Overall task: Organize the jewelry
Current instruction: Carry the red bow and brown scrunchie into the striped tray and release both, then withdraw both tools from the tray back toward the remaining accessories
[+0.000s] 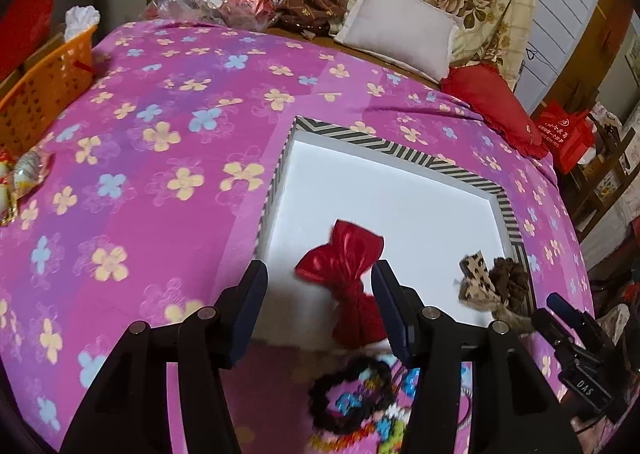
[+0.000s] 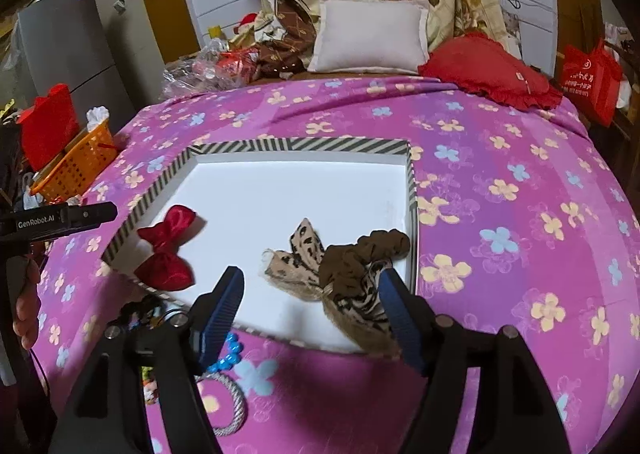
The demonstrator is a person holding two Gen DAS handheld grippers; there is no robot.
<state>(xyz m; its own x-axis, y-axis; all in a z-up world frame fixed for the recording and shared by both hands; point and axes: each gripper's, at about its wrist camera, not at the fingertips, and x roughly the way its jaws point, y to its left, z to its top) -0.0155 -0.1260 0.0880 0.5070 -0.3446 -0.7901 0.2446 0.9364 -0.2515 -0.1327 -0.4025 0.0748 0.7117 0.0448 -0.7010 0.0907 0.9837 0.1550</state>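
A shallow white tray (image 1: 360,138) (image 2: 300,143) with a black-and-white striped rim lies on the flowered pink bedspread. A shiny red bow (image 1: 344,268) (image 2: 168,250) rests at the tray's near left corner, partly over the rim. My left gripper (image 1: 320,294) hovers above it, open, pads clear of the bow. A leopard-print bow (image 2: 298,254) (image 1: 476,282) and a brown scrunchie (image 2: 362,254) (image 1: 510,278) lie at the tray's near right. My right gripper (image 2: 311,286) stands open just in front of them, with nothing held.
On the bedspread before the tray lie a black scrunchie (image 1: 348,394), a blue beaded piece (image 2: 228,354) and a rope ring (image 2: 234,410). An orange basket (image 1: 44,93) (image 2: 80,167) sits at the bed's left edge. White (image 2: 368,35) and red (image 2: 488,69) pillows lie at the far end.
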